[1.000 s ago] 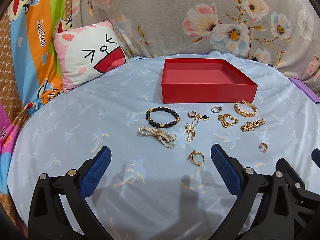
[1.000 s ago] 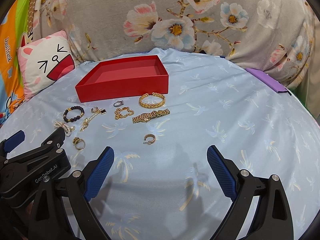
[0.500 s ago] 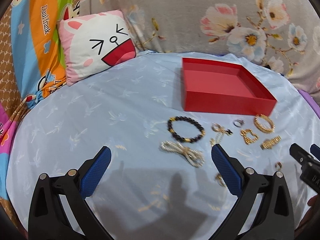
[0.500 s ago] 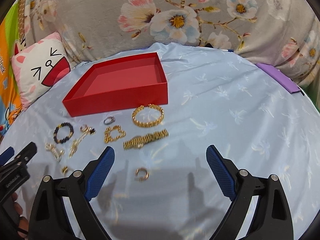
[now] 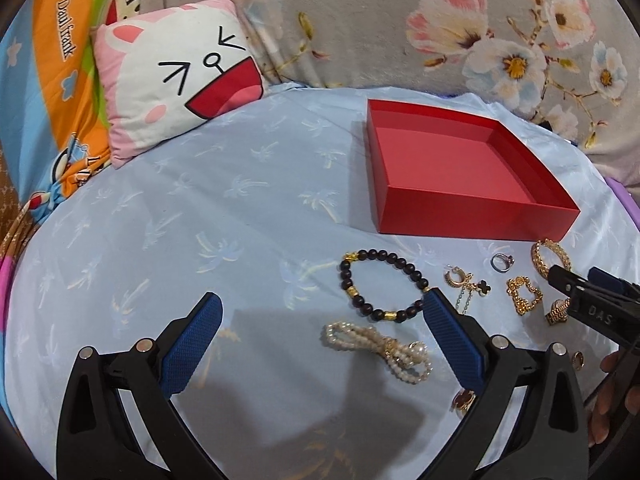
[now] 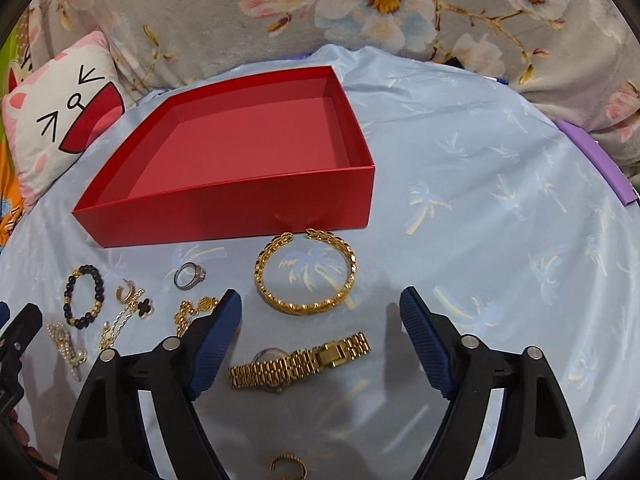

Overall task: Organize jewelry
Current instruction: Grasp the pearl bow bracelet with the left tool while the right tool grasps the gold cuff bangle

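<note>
Jewelry lies on a pale blue sheet in front of an empty red box (image 5: 472,216) (image 6: 240,208). My left gripper (image 5: 321,298) is open above a pearl bracelet (image 5: 376,348), just short of a black bead bracelet (image 5: 380,284). My right gripper (image 6: 320,298) hangs over a gold watch (image 6: 300,360), with a gold bangle (image 6: 306,272) just beyond its tips. Its jaws are closing, and the pads do not touch the watch. A silver ring (image 6: 190,276), a gold chain bracelet (image 6: 192,312), an earring (image 6: 130,292) and a small gold hoop (image 6: 288,466) lie around them.
A pink cat-face pillow (image 5: 176,76) leans at the back left, against a cartoon-print cover (image 5: 48,60). A grey floral blanket (image 6: 400,4) rises behind the box. A purple strip (image 6: 600,160) lies at the right edge. The right gripper's body (image 5: 592,304) intrudes beside the jewelry.
Both grippers have moved forward and closer to the jewelry. The watch now lies between the right fingers, which stand narrower. The left view has swung left, leaving the pearl bracelet between its fingers.
</note>
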Available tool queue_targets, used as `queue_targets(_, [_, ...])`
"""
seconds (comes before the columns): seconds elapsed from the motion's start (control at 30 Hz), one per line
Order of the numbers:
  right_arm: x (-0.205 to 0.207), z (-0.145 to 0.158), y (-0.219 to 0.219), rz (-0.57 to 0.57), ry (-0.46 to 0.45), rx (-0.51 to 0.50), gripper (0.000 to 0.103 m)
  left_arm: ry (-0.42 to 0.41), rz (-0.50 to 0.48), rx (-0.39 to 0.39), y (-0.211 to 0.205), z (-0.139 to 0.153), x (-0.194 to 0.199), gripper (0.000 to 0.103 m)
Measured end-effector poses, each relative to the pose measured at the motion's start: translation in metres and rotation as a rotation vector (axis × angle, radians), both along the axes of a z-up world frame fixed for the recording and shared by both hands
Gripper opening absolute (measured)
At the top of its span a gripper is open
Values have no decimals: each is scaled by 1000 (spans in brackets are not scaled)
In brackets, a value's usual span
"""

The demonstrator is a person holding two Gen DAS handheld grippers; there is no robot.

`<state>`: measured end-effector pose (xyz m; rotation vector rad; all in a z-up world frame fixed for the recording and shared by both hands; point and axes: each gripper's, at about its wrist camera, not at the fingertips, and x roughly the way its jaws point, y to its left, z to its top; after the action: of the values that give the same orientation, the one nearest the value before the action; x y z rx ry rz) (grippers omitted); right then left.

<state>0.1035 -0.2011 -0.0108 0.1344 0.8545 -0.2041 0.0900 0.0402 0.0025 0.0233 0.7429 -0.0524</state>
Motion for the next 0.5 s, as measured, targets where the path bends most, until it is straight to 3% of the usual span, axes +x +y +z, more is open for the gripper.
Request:
queue_targets(0.07, [6,-2,1,2,8,-7,77,11,-7,-3,-3,-3,5,98])
queue_targets(0.3, [19,-8,5,24,44,-23,58,47,-16,-3,-8,-12,18,98])
queue_targets(0.5, [16,-8,5,33,37,-22,56,65,-29,-1,-10,-15,19,98])
